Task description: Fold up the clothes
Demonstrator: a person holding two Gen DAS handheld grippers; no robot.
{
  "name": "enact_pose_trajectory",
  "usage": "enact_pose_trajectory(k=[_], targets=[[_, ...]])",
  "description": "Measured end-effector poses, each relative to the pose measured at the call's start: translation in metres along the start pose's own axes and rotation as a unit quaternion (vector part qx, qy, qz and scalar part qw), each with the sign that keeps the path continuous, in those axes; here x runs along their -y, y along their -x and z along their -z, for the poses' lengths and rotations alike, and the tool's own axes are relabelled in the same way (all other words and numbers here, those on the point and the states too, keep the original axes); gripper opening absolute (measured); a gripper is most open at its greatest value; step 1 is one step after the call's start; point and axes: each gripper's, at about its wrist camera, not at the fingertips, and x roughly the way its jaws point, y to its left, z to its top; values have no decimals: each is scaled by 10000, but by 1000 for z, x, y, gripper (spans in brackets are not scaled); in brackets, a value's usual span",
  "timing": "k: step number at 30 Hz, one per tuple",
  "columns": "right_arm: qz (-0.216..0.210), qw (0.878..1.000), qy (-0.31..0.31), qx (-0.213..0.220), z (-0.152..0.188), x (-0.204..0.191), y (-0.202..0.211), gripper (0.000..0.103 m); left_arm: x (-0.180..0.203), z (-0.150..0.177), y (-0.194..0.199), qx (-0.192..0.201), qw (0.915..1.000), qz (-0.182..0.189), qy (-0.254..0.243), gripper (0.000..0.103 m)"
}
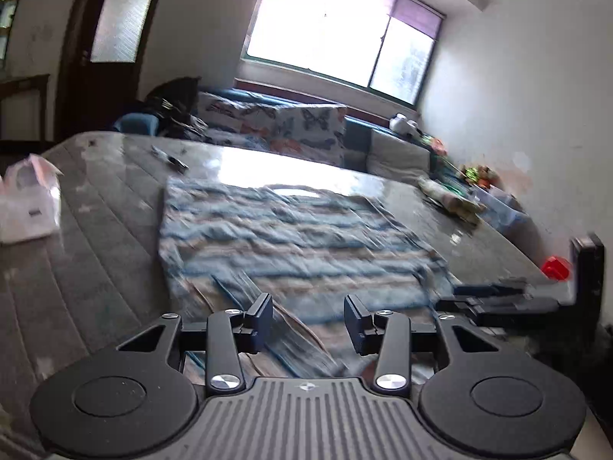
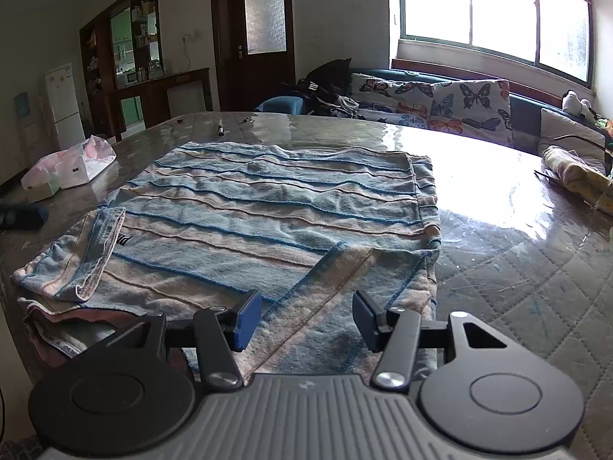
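The striped shirt is spread flat on the glossy quilted table, its collar end at the near left edge. Soft, light, limp cloth is judged: it will sag and drag, so a doubled hem or sleeve edge should be pinched. The right gripper is seen parted wide, nothing held, over the folded-in sleeve. The left gripper is likewise spread and empty above the near cloth. Open room lies right; a plastic bag sits left.
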Motion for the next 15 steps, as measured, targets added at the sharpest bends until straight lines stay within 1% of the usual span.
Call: enact_pose_trajectory(k=[9,12,15], targets=[[-23,9999,-47,-95,2,-2,-9,55,-34,-7,-51,-418,9978,-506,102,42],[-35,9999,-33,-134,1,0,-9,55,-46,-10,-68,-557,9961,-675,135,44],[-19,9999,26,-118,-6,2,-8,55,-40,-13,-67,-528,9967,-617,67,44]])
